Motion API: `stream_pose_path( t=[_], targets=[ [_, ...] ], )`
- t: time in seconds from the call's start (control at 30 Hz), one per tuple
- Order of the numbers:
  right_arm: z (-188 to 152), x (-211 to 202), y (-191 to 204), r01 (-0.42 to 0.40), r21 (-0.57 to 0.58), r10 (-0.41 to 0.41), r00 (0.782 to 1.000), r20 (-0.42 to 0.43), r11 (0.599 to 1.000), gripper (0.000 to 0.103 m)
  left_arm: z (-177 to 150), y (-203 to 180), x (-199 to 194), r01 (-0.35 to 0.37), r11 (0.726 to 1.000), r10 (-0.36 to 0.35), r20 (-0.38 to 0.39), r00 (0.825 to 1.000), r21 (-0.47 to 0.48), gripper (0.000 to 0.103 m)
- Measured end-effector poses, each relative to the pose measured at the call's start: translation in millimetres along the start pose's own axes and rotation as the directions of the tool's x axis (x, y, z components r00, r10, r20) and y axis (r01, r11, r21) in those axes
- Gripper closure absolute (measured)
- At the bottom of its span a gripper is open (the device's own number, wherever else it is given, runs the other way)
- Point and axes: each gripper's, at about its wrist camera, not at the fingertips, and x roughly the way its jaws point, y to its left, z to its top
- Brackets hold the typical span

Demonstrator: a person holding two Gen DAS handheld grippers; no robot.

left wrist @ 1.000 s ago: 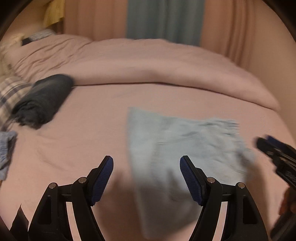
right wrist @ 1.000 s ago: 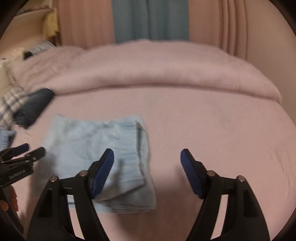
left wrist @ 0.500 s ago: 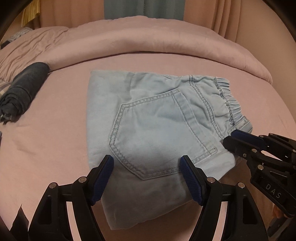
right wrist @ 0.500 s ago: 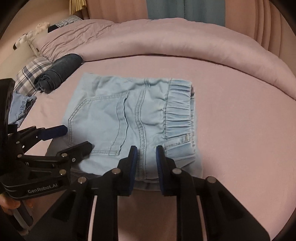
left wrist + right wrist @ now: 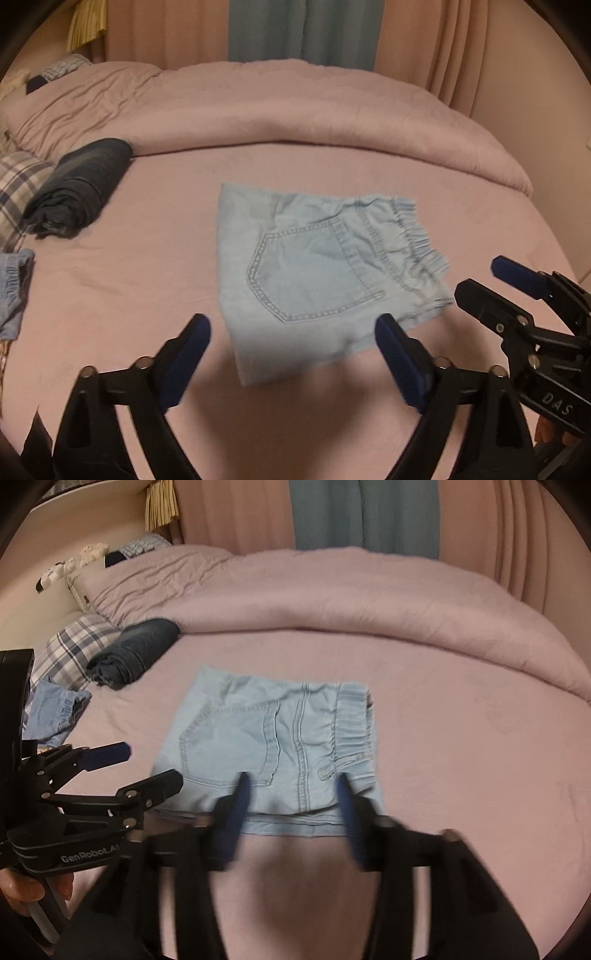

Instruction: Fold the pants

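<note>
A rolled dark garment (image 5: 79, 186) is lying on the pink bed (image 5: 155, 258), well to the left of the pants (image 5: 317, 273). My left gripper (image 5: 291, 354) is hovering at the near edge of the folded light-blue pants, jaws spread wide and gripping nothing. My right gripper (image 5: 293, 805) is hanging over their waistband end, jaws parted, nothing between them.

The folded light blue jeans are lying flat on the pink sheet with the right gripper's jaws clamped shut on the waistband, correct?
Not quite. The right gripper has its jaws open, holding nothing, as the right wrist view shows. The folded light blue jeans do lie flat on the pink sheet.
</note>
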Motion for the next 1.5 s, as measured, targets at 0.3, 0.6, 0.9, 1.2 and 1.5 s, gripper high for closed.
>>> stream_pose_path(
  t=[0.3, 0.6, 0.9, 1.2, 1.5],
  targets=[
    [11.1, -69.1, 6.6, 0.015, 0.023, -0.016, 0.999, 0.044, 1.0, 0.003, 5.6, -5.1, -57.9, -0.036, 0.999, 0.036, 0.009, 0.999, -0.02, 0.002],
    [19.4, -115.6, 15.2, 0.048, 0.004, -0.048, 0.998, 0.042, 0.999, 0.0, 6.3, -15.6, -107.6, -0.09, 0.996, 0.09, 0.058, 0.994, -0.007, 0.002],
    [24.8, -139.9, 18.7, 0.055, 0.0, -0.055, 0.995, 0.084, 0.998, 0.0, 6.7, -23.1, -128.3, -0.113, 0.994, 0.113, 0.098, 0.989, 0.002, 0.002],
    [25.9, -151.5, 20.5, 0.061, -0.011, -0.059, 0.993, 0.099, 0.998, 0.0, 6.1, -28.2, -137.4, -0.107, 0.994, 0.105, 0.111, 0.988, 0.007, 0.002],
    [29.4, -156.2, 20.0, 0.062, -0.018, -0.06, 0.993, 0.104, 0.998, 0.0, 7.9, -29.5, -138.3, -0.118, 0.993, 0.116, 0.115, 0.987, 0.013, 0.002]
  ],
)
